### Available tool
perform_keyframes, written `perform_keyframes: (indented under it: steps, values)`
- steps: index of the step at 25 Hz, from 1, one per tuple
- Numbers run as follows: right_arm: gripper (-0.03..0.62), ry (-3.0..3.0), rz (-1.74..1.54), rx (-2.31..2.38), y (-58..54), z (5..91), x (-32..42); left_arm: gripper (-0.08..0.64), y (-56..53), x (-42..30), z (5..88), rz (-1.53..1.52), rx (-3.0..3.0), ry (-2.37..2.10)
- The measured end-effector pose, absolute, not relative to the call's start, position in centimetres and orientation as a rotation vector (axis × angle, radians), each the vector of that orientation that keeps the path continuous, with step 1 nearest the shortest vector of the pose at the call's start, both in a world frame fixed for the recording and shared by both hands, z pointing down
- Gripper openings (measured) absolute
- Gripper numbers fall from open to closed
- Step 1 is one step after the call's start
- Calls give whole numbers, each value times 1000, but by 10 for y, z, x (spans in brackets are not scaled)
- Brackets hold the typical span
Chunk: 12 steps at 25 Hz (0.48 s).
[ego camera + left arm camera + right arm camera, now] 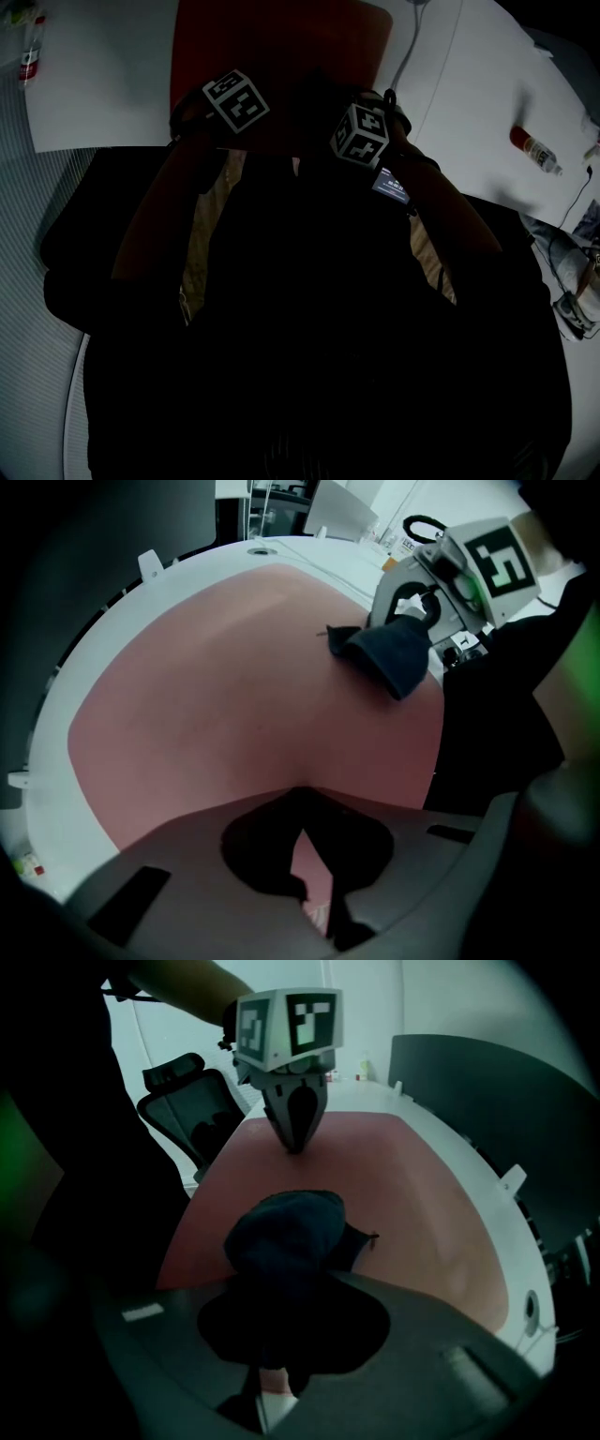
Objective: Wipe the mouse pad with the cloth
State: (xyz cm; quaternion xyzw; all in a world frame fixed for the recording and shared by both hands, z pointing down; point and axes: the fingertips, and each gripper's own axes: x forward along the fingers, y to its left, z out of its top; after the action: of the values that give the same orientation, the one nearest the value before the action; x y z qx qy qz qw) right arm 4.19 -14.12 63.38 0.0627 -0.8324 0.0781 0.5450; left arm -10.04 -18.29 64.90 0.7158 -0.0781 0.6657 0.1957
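A red mouse pad (281, 47) lies on the white table (94, 84); it fills the left gripper view (225, 686) and the right gripper view (412, 1204). My right gripper (281, 1274) is shut on a bunched dark blue cloth (291, 1222), which rests on the pad; the left gripper view shows that cloth (394, 658) hanging from the jaws. My left gripper (300, 799) is shut with nothing in it, and its closed tip (293, 1143) touches the pad a little way beyond the cloth. In the dim head view only the marker cubes show, left (236, 100) and right (360, 133).
A red-capped bottle (534, 148) lies on the table at right, another bottle (30, 56) stands at the far left. A cable (408, 47) runs past the pad's far right corner. An office chair (183, 1101) and a dark panel (469, 1101) flank the table.
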Motion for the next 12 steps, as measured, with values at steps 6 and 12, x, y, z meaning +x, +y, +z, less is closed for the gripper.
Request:
perform_keyframes:
  steps: [6, 12]
  values:
    - [64, -1995, 201, 39, -151, 636, 44, 8, -184, -103, 648, 1860, 2014, -238]
    - [66, -1911, 303, 468, -282, 626, 115, 8, -184, -104, 648, 1860, 2019, -248]
